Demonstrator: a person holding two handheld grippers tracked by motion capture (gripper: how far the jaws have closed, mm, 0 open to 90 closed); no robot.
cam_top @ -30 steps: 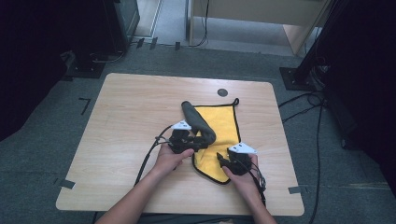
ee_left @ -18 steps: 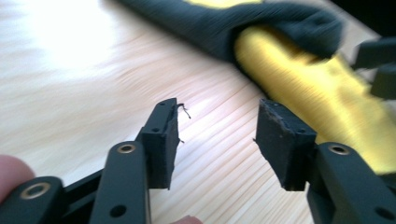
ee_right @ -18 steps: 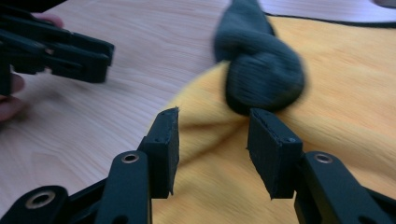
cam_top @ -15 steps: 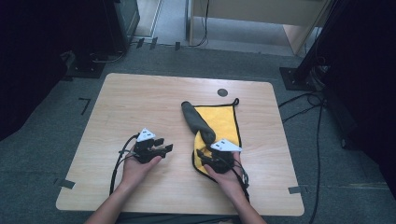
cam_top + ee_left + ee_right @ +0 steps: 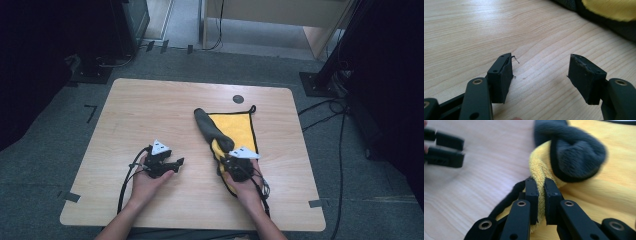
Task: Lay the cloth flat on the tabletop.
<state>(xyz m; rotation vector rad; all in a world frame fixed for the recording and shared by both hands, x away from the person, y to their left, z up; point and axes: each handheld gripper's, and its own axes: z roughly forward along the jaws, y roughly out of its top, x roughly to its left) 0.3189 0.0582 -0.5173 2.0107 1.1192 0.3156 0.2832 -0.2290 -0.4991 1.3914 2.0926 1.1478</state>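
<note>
Left gripper (image 5: 176, 162) backed off toward the tabletop's near-left edge, jaws just opened, empty. Right gripper (image 5: 541, 185) just clamped the cloth (image 5: 599, 185) fold; thin pinch might slip when pulled.

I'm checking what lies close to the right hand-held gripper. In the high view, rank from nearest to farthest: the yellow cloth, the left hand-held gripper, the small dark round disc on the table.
1. Yellow microfibre cloth with dark edging: pinched in the right hand-held gripper.
2. Left hand-held gripper: to its left, over bare wood.
3. Small dark round disc: beyond the cloth, near the far edge.
</note>
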